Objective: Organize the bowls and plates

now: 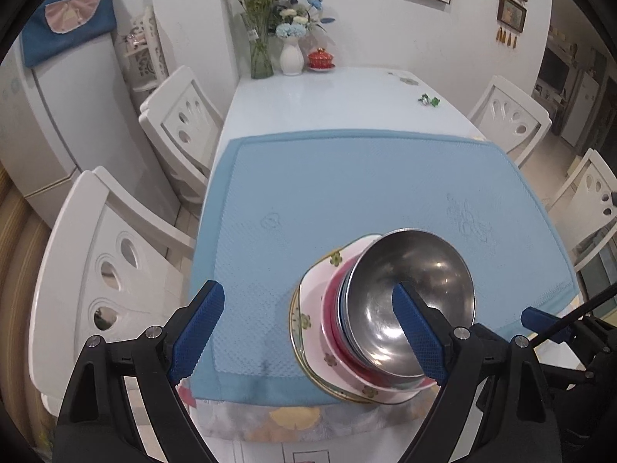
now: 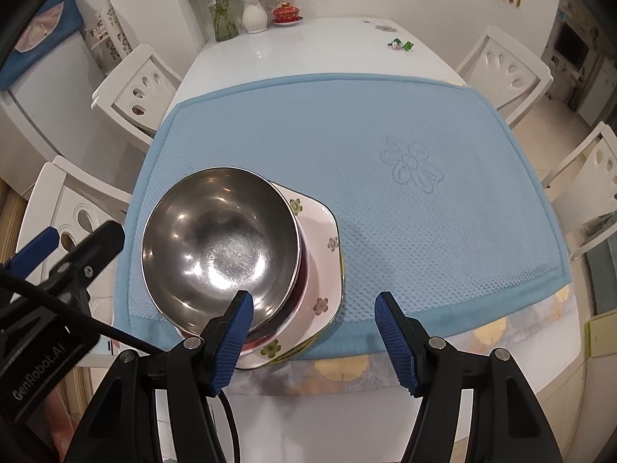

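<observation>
We see the steel bowl [image 2: 219, 243] nested atop stacked bowls and flowered plates [image 2: 322, 266] near the blue mat's [image 2: 424, 135] near edge (stacking seems finished), both grippers, left gripper [image 1: 308, 332] and right gripper [image 2: 314, 337], open, empty; next, withdraw carefully.

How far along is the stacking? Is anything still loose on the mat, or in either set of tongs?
It looks essentially done. One stack stands at the near edge of the blue mat: the steel bowl on top, red and blue bowls under it, and floral plates at the bottom. The left tongs and right tongs are open and hold nothing. No other loose dishes show on the mat; only withdrawing seems left.
</observation>
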A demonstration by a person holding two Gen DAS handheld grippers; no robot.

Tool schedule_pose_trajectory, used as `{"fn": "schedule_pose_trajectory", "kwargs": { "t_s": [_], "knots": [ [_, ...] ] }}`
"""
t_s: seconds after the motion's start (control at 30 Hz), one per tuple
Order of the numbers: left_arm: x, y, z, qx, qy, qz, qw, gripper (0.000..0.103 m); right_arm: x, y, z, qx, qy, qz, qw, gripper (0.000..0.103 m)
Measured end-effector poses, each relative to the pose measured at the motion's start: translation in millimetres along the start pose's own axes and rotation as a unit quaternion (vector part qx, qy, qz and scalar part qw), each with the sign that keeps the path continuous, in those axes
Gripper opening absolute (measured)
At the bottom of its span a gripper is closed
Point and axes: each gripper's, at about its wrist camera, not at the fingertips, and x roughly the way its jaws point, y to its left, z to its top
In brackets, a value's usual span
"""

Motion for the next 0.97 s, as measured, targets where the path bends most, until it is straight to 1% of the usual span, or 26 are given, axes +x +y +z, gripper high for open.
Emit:
{"fn": "schedule_pose_trajectory", "kwargs": {
  "t_s": [0.17, 0.37, 0.73, 0.8, 0.9, 0.97],
  "knots": [
    [1.2, -2.0, -0.9, 0.005, 0.002, 0.004, 1.0000, 0.088, -0.6, -1.2, 0.4, -0.001, -0.001, -0.002, 1.000, 0.063],
    [4.5, -5.4, -3.7, 0.013, 0.014, -0.001, 0.9998, 0.088, 1.0, -3.4, -0.7, 0.004, 0.001, -0.002, 1.000, 0.063],
    [5.9, -7.2, -2.4, 0.012, 0.020, -0.007, 0.9997, 0.088, -0.2, -5.9, -0.6, 0.002, 0.000, -0.005, 1.000, 0.063],
    [5.8, -7.4, -3.0, 0.008, 0.017, -0.005, 0.9998, 0.088, -1.7, -6.6, 0.0, 0.003, -0.003, -0.004, 1.000, 0.063],
    [2.4, -4.5, -3.5, 0.003, -0.003, 0.003, 1.0000, 0.088, -3.2, -6.9, 0.2, 0.000, -0.006, -0.005, 1.000, 0.063],
    [1.2, -4.4, -2.8, 0.001, -0.003, 0.001, 1.0000, 0.088, -3.2, -7.2, -0.2, -0.001, -0.006, -0.006, 1.000, 0.063]
  ]
}}
